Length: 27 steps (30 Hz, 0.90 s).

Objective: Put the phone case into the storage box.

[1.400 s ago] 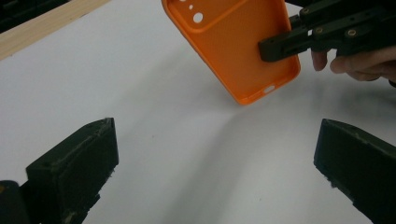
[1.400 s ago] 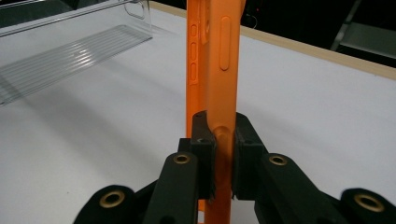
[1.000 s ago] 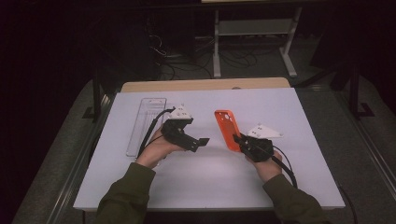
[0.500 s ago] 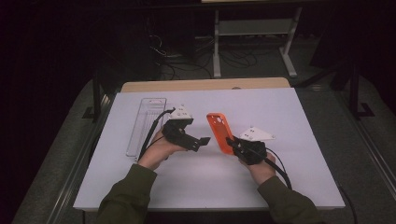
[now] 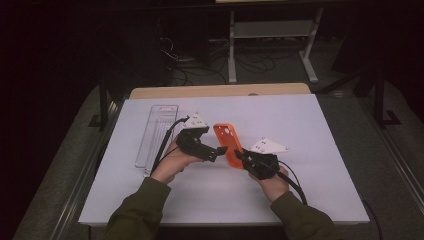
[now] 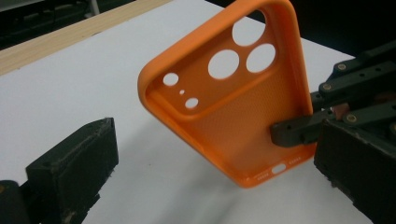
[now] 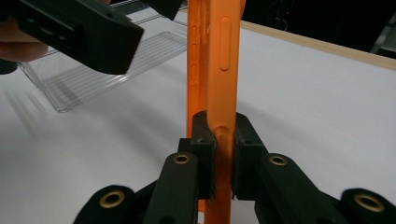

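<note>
Your right gripper was clamped on the orange phone case, with both pads pressed flat against one long side wall near the case's lower end. In the right gripper view, the case rose edge-on from between the pinching jaws, and the side button mouldings faced the camera.

Measured from the phone case, you held it lifted off the white table sheet, tilted, with its camera cut-outs at the upper, far end. In the left gripper view, the case showed its hollow inner face, the round lens openings at the top and the port slots along the bottom edge. A jaw of your right gripper lay against that inner face at the lower right.

Your left gripper stood just to the left of the phone case. Its jaws were spread apart, with nothing between the pads. In the high view its tip sat very close to the case's left edge; whether it touched could not be told. In its own view, the jaws stood wide at either side of the frame, with the case ahead of them.

A clear plastic tray lay flat on the sheet, well to the left of the case and beyond your left hand.
</note>
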Each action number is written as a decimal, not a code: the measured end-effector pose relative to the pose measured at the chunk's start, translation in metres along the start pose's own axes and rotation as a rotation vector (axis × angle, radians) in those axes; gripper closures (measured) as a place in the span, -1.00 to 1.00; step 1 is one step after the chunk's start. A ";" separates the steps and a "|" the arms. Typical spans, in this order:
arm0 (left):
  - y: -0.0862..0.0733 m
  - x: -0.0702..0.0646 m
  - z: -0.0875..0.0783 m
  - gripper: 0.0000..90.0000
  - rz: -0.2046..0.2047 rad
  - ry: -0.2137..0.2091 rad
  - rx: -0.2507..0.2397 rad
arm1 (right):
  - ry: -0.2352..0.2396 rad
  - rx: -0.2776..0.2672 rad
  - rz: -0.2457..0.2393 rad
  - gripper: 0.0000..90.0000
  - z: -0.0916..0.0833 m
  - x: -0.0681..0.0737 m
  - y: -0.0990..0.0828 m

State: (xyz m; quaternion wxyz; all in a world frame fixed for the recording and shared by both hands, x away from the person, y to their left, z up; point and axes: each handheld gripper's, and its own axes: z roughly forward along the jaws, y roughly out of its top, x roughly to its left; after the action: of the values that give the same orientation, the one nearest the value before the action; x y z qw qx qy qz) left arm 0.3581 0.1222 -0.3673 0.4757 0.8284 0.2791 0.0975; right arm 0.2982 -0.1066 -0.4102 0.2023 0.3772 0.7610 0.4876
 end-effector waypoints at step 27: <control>-0.002 -0.007 0.013 -1.00 -0.064 0.006 -0.081 | 0.030 0.006 -0.020 0.78 0.003 0.013 0.000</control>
State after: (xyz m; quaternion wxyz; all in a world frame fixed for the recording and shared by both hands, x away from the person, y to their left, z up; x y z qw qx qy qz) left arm 0.3568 0.1097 -0.3752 0.5109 0.7989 0.3024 0.0959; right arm 0.2917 -0.0947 -0.4112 0.1943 0.3628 0.7690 0.4890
